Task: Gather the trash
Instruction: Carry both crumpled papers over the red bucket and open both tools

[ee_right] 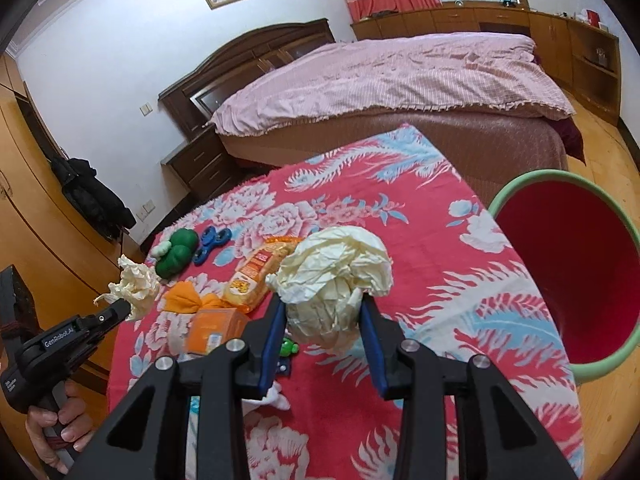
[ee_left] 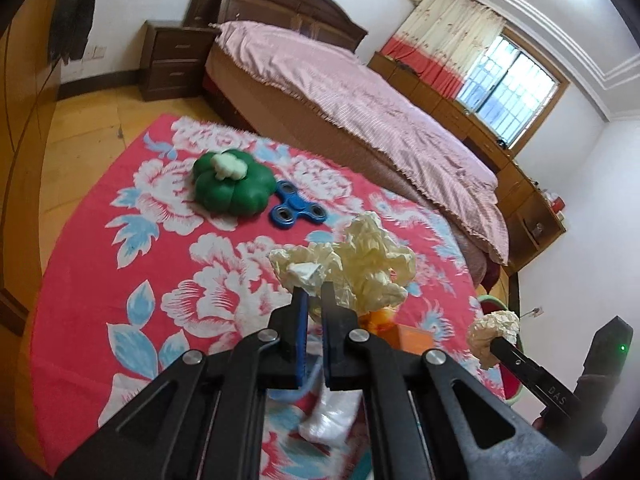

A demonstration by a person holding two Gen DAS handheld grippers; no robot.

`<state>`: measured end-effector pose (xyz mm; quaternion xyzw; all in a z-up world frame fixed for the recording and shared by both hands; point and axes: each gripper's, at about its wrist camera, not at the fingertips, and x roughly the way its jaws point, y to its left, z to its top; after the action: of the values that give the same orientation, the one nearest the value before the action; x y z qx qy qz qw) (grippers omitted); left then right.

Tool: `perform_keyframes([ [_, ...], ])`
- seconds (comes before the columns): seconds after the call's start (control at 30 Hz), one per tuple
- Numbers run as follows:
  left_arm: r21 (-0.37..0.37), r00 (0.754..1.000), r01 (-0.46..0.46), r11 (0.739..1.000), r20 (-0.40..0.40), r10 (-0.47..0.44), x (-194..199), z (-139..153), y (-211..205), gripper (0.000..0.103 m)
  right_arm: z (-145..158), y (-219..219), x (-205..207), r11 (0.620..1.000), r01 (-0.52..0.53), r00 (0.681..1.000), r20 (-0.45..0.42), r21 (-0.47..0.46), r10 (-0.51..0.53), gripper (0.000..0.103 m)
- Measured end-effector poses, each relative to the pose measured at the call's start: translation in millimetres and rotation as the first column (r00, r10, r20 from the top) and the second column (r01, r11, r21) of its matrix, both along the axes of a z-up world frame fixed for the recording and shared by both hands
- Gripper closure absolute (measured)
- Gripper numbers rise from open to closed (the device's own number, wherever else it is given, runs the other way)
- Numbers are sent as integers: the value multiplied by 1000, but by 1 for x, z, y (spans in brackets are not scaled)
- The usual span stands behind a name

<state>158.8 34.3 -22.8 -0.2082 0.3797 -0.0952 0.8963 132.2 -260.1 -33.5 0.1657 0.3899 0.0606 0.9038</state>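
My left gripper is shut on a crumpled cream paper wad and holds it above the red floral table cloth; it also shows in the right wrist view. My right gripper is shut on a second, rounder cream paper wad, held above the cloth; this wad shows in the left wrist view. A red bin with a green rim stands on the floor just right of the table.
On the cloth lie a green pumpkin toy, a blue fidget spinner, an orange snack packet, an orange box and a white item. A bed stands behind the table.
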Motion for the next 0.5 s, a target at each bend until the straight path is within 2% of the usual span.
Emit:
perform_keyframes([
  [0.5,41,987,129,991,94,-133,-42,39,-53,99,43,-15,-50,999,47,994,103,-6,-46,64],
])
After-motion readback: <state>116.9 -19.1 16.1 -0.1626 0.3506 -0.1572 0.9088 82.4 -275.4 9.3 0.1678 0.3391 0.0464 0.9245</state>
